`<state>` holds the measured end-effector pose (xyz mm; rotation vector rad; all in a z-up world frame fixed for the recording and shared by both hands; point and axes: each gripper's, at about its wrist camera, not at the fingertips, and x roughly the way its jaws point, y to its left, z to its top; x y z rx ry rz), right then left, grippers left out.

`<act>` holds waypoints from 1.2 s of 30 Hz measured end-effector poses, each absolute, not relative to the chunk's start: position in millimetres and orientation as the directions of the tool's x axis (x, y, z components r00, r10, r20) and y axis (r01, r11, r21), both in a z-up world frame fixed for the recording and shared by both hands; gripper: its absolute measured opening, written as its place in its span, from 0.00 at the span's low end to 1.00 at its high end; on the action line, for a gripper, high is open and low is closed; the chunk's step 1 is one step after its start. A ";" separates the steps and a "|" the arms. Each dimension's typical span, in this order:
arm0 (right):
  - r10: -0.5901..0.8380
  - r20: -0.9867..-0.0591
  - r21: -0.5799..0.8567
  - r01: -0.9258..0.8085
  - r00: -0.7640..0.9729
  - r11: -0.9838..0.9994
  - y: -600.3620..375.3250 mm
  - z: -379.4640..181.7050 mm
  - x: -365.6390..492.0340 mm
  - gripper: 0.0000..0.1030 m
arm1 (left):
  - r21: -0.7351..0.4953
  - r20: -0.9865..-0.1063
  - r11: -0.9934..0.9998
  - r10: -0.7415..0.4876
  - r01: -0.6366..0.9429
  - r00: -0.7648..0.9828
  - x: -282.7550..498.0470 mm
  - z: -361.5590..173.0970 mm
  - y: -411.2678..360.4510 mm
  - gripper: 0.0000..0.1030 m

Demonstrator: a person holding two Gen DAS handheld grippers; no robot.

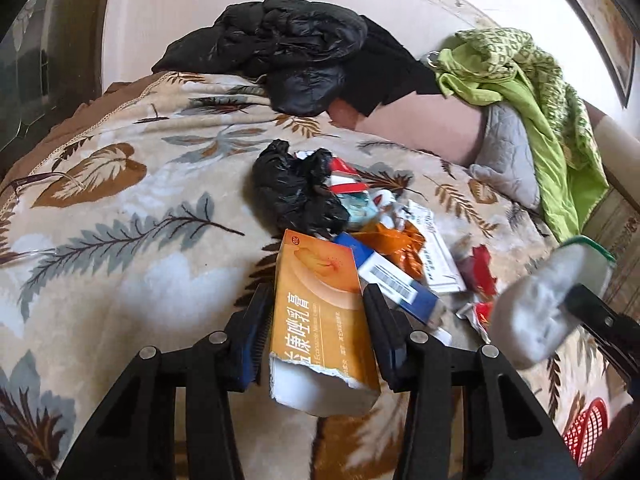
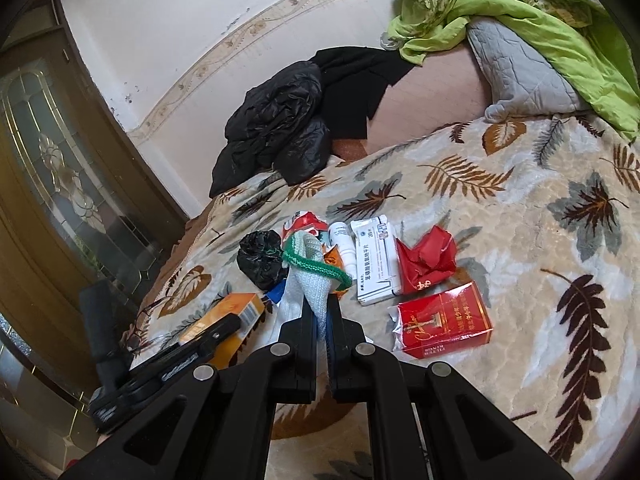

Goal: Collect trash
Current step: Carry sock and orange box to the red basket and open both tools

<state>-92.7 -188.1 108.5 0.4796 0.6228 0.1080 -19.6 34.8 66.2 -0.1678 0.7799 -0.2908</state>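
My left gripper (image 1: 316, 292) is shut on an orange medicine box (image 1: 320, 320) with a torn near end; a pad sits on each long side and the box is held above the bed. My right gripper (image 2: 320, 300) is shut on a white knit glove (image 2: 308, 276) with a green cuff. That glove (image 1: 540, 312) shows at the right of the left wrist view. On the blanket lie a crumpled black bag (image 1: 296, 188), a blue box (image 1: 400, 284), a white medicine box (image 2: 376, 260), a crumpled red wrapper (image 2: 426, 260) and a red cigarette pack (image 2: 444, 320).
The leaf-patterned blanket (image 1: 120, 220) covers the bed. A black jacket (image 1: 288, 48) lies at the far edge by the wall. A green quilt (image 1: 532, 92) and a grey pillow (image 1: 508, 160) sit at the right. A red basket (image 1: 588, 432) shows low right. A glazed door (image 2: 48, 160) stands at the left.
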 end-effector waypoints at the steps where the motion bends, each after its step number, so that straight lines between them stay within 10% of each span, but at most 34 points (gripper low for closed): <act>1: 0.234 -0.534 0.460 0.047 0.812 0.887 -188.6 108.7 -93.7 0.05 | -0.265 -0.660 0.943 -0.329 0.201 0.675 -23.4 67.3 34.6 0.44; 17: 0.214 -0.475 0.535 0.086 0.854 0.841 -238.8 135.2 -205.8 0.05 | -0.293 -0.562 0.777 -0.611 0.557 0.557 -123.7 102.5 -47.1 0.44; 36: -0.313 -0.633 0.365 0.630 0.708 0.685 -393.7 126.3 -432.0 0.08 | -0.371 -0.615 0.272 -0.789 0.888 -0.015 -271.3 114.0 -264.4 0.45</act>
